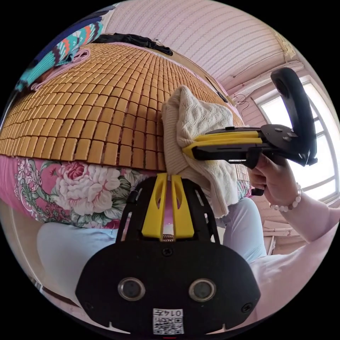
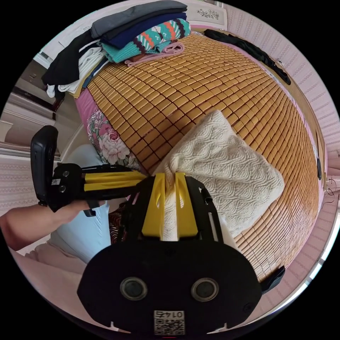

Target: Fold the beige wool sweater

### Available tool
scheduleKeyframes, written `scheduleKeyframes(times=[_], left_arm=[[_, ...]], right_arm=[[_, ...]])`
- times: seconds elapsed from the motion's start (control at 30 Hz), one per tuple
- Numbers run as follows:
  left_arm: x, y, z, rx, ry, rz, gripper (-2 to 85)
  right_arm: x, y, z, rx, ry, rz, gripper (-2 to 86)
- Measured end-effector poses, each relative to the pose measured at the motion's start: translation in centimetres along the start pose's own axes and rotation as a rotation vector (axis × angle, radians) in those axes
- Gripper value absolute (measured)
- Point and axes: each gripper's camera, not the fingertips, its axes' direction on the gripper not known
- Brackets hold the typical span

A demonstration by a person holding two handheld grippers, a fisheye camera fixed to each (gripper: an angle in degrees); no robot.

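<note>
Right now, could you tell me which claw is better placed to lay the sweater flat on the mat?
Right, probably. The right claw is clamped on the beige sweater, which already lies across the bamboo mat. The left claw merely touches the edge hanging off the bed.

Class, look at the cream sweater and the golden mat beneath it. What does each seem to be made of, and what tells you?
Sweater: a soft knitted yarn, probably wool, matte cream; raised wavy cable stitches and a ribbed edge show.
Mat: small hard tiles, likely bamboo, joined in rows; a golden-brown, slightly glossy finish. The exact material cannot be confirmed by look alone.
</note>
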Motion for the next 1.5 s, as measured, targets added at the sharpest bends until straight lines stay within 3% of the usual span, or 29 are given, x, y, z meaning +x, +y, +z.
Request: scheduleKeyframes(times=[0.2,0.33,0.5,0.67,0.8,0.93,1.03,1.23,1.5], left_arm=[[-1.6,0.4,-2.2,0.064,0.035,-0.090,4.4],[-0.2,-0.5,-2.5,0.103,0.037,-0.065,6.4],[2.4,-2.7,-2.5,0.152,0.056,0.005,9.3],[3.9,-3.9,-2.2,0.214,0.063,0.049,16.7],[4.4,-5.2,0.6,0.148,0.104,0.041,20.2],[4.6,-6.2,4.2,0.000,0.095,0.038,18.4],[4.9,-6.8,5.1,-0.006,0.126,0.060,15.4],[5.2,-8.0,6.8,-0.037,0.227,0.025,9.8],[10.6,-9.5,5.9,-0.045,0.139,0.148,7.7]], right_arm=[[-2.1,4.0,0.1,0.040,0.101,-0.093,13.6],[-4.0,8.1,1.7,0.084,0.200,-0.127,13.3],[-3.7,11.4,2.5,0.094,0.063,-0.119,12.6],[4.7,15.1,2.2,0.220,-0.105,0.145,15.1],[15.1,19.4,4.1,0.358,-0.197,0.463,16.6],[21.5,22.4,10.0,0.345,-0.355,0.647,17.8],[23.4,24.0,13.9,0.355,-0.602,0.646,15.7],[24.8,27.2,18.6,0.383,-0.835,0.635,10.9],[22.9,30.9,17.1,0.495,-0.784,0.440,5.0]])
